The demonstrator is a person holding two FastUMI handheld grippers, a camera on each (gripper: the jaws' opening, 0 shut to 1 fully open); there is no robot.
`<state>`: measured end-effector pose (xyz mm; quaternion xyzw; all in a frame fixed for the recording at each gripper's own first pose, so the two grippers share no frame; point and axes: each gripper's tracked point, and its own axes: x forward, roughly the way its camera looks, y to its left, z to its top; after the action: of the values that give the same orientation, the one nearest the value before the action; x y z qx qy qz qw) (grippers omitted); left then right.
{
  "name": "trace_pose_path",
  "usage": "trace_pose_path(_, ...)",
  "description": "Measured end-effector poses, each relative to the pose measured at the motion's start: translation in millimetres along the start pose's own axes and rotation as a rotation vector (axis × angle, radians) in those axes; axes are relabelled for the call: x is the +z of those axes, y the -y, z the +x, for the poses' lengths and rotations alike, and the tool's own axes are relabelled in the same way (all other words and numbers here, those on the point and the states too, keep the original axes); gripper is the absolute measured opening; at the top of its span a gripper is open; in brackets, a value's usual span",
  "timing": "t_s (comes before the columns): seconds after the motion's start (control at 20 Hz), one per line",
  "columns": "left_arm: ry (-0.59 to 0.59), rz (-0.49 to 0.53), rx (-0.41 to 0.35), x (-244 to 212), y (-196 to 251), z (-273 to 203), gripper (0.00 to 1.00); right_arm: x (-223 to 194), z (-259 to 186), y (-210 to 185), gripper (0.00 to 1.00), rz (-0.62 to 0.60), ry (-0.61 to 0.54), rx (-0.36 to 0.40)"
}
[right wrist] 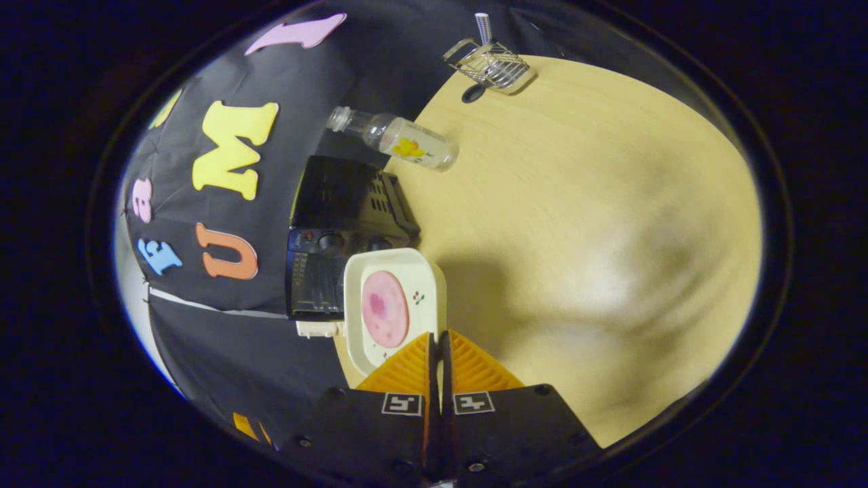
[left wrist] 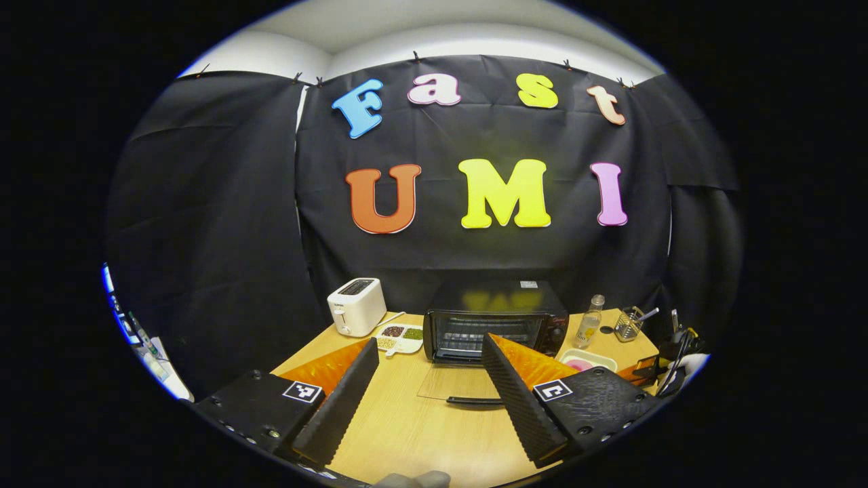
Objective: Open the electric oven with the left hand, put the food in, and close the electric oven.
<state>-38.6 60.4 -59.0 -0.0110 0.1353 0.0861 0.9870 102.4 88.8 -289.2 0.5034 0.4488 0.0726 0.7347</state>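
The black electric oven [left wrist: 498, 318] stands at the back of the wooden table [left wrist: 420, 434]. Its glass door [left wrist: 451, 385] lies folded down flat, handle [left wrist: 475, 401] toward me, and the rack inside is bare. My left gripper [left wrist: 430, 379] is open, fingers spread wide in front of the door and touching nothing. Right of the oven sits a white dish [left wrist: 586, 360] carrying a pink slice of food [right wrist: 385, 308]. My right gripper [right wrist: 439, 335] is shut on the rim of the dish [right wrist: 393, 305]. I cannot tell whether the dish is lifted. The oven [right wrist: 339, 230] lies just beyond it.
A white toaster [left wrist: 356, 306] and a divided snack dish [left wrist: 399, 337] stand left of the oven. A clear bottle [left wrist: 590, 322] and a wire basket [left wrist: 629, 324] stand to its right. The black booth wall closes the back and sides.
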Motion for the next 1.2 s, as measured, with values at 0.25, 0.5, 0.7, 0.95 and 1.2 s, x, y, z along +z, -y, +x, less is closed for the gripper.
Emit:
trace_pose_path(0.25,-0.024,0.023,-0.086,-13,-24,19,0.98,-45,48,-50,0.00,0.044,0.087,0.018)
trace_pose_path(0.5,-0.044,0.043,-0.128,-22,-51,32,0.97,-94,108,-95,0.04,0.098,0.097,0.070)
trace_pose_path(0.7,-0.055,0.029,-0.124,-27,-65,35,0.98,-113,143,-113,0.00,0.131,0.087,0.084)
trace_pose_path(0.95,-0.061,0.016,-0.090,-30,-83,38,0.98,-90,171,-122,0.00,0.126,0.132,0.073)
trace_pose_path(1.2,-0.078,0.015,-0.041,-39,-99,38,0.98,-36,187,-130,0.00,0.096,0.237,0.086)
